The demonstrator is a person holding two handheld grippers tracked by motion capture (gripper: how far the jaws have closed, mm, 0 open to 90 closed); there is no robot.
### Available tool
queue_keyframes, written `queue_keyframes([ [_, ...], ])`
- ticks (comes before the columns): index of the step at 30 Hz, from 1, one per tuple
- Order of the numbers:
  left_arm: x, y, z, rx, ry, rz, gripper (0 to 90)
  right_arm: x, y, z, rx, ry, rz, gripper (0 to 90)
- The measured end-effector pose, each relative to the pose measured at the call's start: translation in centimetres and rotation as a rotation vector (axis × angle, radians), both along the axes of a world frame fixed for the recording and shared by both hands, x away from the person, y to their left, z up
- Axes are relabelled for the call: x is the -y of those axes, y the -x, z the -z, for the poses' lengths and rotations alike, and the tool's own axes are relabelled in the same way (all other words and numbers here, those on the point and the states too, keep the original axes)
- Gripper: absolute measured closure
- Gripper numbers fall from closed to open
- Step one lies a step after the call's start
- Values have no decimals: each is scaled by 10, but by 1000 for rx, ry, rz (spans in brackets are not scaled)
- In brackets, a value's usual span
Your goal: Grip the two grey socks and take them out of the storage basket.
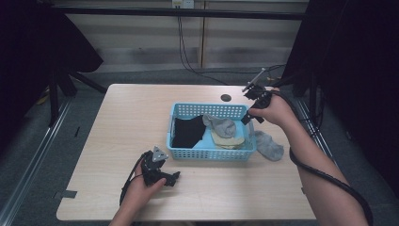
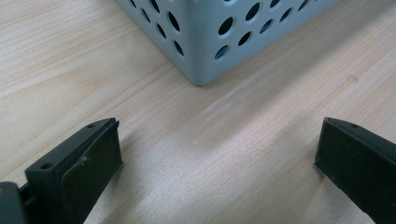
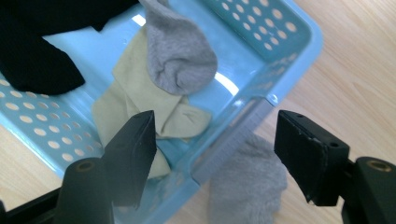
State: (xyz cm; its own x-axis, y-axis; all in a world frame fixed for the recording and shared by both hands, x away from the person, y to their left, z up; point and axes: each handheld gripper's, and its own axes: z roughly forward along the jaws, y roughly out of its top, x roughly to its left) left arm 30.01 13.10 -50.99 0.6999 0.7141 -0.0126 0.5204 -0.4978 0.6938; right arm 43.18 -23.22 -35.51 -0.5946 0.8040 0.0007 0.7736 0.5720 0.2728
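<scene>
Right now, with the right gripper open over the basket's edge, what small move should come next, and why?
Probably lower the right gripper onto the grey sock lying on the table outside the blue basket; its jaws stand open above it, and the other socks are already inside.

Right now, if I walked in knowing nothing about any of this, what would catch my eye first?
Probably the light blue basket in the middle of the wooden table, holding a black garment, a pale yellow sock and a grey sock. Another grey sock lies on the table just outside its right wall. A person holds a black claw in each hand: the right claw hangs open over that wall, the left claw open near the basket's front left corner.
</scene>
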Motion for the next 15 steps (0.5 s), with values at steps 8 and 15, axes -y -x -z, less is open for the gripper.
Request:
queue_keyframes([
  [8, 0, 0, 0, -5, 4, 1, 0, -39, -7, 17, -5, -2, -65, 290],
  [15, 0, 0, 0, -5, 4, 1, 0, -58, -18, 37, 9, -2, -94, 282],
])
